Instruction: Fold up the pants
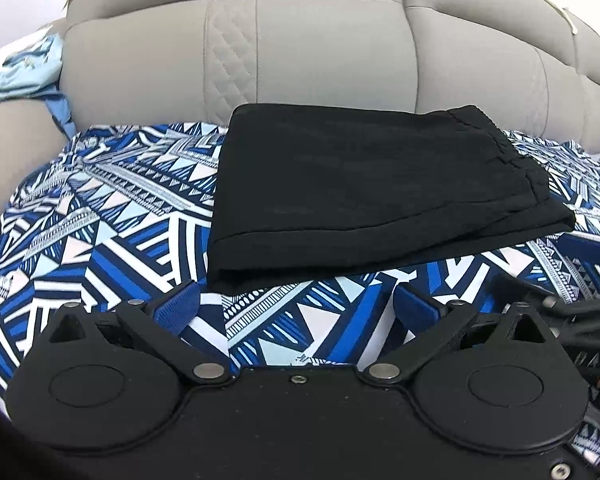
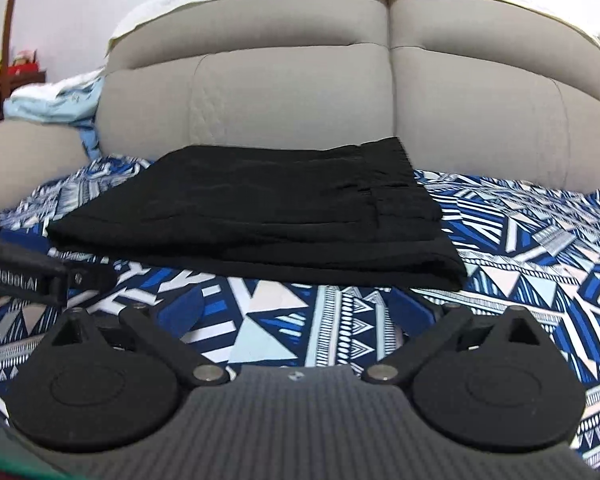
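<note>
The black pants (image 1: 364, 192) lie folded into a flat rectangle on the blue and white patterned cover (image 1: 100, 232), close to the sofa back. They also show in the right wrist view (image 2: 268, 216). My left gripper (image 1: 300, 304) is open and empty, just in front of the pants' near edge. My right gripper (image 2: 300, 308) is open and empty, also just short of the near edge. The right gripper shows at the right edge of the left wrist view (image 1: 580, 312). The left gripper shows at the left edge of the right wrist view (image 2: 32, 276).
The grey sofa backrest (image 1: 300, 56) rises right behind the pants. A light blue garment (image 2: 56, 100) lies on the left armrest. A dark wooden stand (image 2: 4, 40) stands far left. The patterned cover (image 2: 520, 248) spreads to both sides.
</note>
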Demonstrator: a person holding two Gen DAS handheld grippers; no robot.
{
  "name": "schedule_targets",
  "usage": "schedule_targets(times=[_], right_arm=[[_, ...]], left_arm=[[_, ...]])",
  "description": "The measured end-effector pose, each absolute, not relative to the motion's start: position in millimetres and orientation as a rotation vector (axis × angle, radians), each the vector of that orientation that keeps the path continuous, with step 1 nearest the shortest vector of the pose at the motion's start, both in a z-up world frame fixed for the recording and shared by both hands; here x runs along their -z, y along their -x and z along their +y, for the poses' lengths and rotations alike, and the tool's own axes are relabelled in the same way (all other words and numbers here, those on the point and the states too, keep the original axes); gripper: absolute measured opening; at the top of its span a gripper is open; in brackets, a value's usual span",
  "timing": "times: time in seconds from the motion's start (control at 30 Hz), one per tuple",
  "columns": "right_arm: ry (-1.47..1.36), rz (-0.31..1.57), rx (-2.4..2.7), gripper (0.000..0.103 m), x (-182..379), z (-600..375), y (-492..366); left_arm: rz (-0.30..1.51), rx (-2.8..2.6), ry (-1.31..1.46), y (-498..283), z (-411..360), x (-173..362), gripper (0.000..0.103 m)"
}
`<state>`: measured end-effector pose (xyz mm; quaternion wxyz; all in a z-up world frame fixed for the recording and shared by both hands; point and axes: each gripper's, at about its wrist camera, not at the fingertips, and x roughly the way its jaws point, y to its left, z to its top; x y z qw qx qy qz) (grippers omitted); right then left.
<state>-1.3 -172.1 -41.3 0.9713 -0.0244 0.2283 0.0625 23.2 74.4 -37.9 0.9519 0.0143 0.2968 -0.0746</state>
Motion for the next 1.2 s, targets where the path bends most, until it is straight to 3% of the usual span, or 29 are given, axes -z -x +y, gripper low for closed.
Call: schedule_targets(times=[1.2], right_arm=[[0.056,0.460,-0.140,0.103,40.9,-171.1,1.6]], left_arm=[[0.670,0.166,0.038,-30.9,81.5,29.9,0.103]])
